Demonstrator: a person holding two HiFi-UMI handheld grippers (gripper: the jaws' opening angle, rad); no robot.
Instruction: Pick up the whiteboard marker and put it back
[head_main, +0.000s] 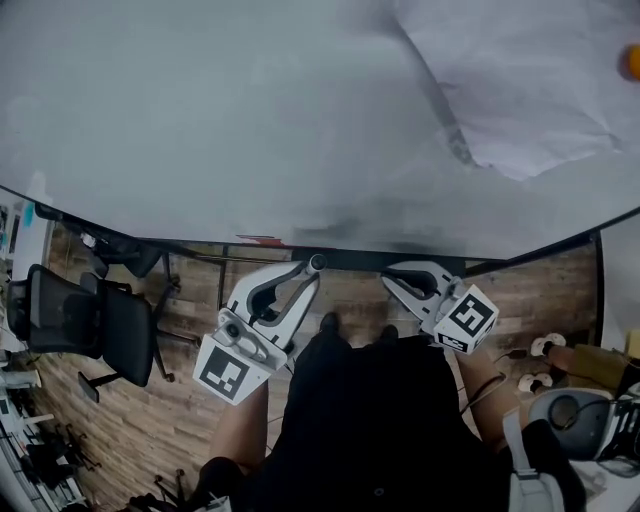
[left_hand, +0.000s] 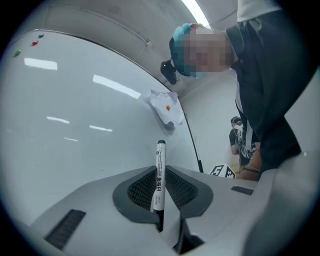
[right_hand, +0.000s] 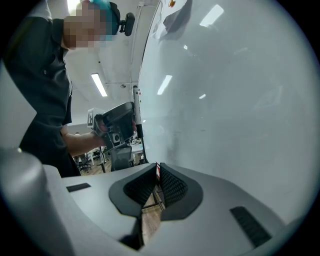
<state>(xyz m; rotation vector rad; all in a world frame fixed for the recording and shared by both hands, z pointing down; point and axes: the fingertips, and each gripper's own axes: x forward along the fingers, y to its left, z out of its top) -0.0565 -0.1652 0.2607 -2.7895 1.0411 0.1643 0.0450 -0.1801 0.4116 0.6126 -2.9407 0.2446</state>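
Note:
The whiteboard marker (left_hand: 160, 167), white with a black cap, stands upright between the dark pads of my left gripper (left_hand: 162, 186), which is shut on its lower half. In the head view the left gripper (head_main: 305, 270) points at the lower edge of the whiteboard (head_main: 250, 120), and the marker's tip (head_main: 316, 263) shows there. The right gripper view shows that gripper (right_hand: 117, 127) from the side, the marker (right_hand: 135, 106) upright close to the board. My right gripper (right_hand: 157, 175) has its pads together with nothing between them. It hovers beside the left one (head_main: 397, 277), just under the board's edge.
A crumpled paper sheet (head_main: 520, 90) is pinned at the board's upper right with an orange magnet (head_main: 633, 62). A narrow ledge (head_main: 262, 241) runs under the board. A black office chair (head_main: 90, 320) stands on the wood floor at the left. The person's dark-clothed body (head_main: 380, 420) fills the bottom centre.

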